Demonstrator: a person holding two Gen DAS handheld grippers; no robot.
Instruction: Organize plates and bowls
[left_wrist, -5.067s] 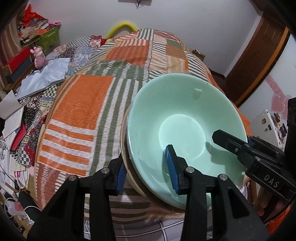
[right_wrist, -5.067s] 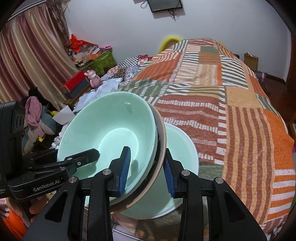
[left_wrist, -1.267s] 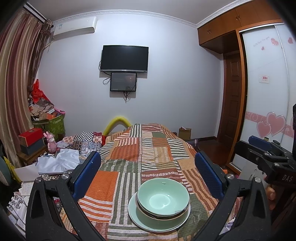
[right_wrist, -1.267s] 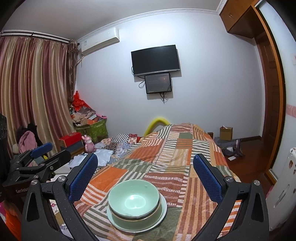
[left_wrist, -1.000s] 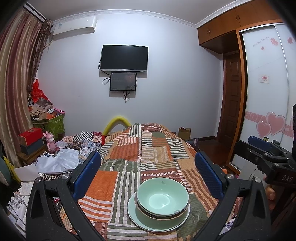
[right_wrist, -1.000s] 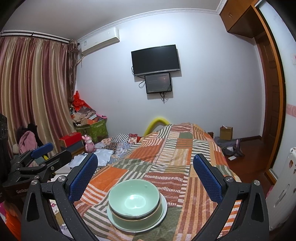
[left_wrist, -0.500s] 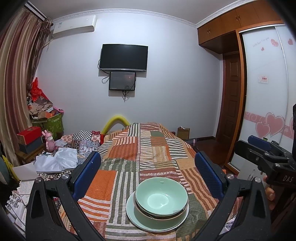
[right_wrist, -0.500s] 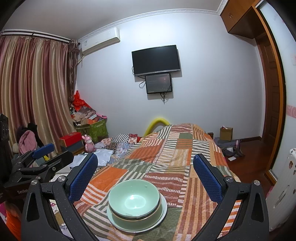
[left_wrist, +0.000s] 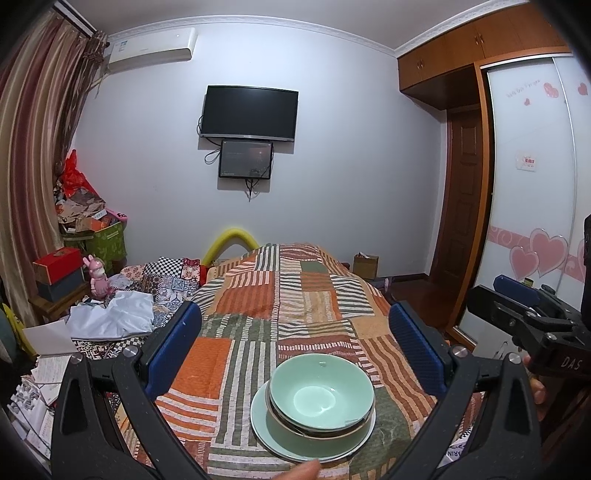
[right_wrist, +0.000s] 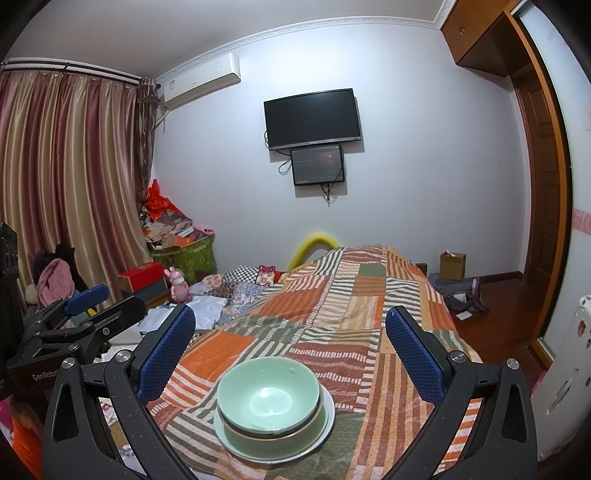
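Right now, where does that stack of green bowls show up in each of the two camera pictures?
Left wrist view: the green bowl stack sits low, right of centre, on its plate.
Right wrist view: the stack sits low, slightly left of centre.
Shared landmark: the black wall TV above the patchwork bedspread.

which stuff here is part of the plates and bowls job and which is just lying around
Part of the job:
- top green bowl
- bowl under it
- plate beneath both
- left claw, open
- right claw, open

Lying about:
- patchwork bedspread
- pink rabbit toy
- red box
- cardboard box
- wall TV
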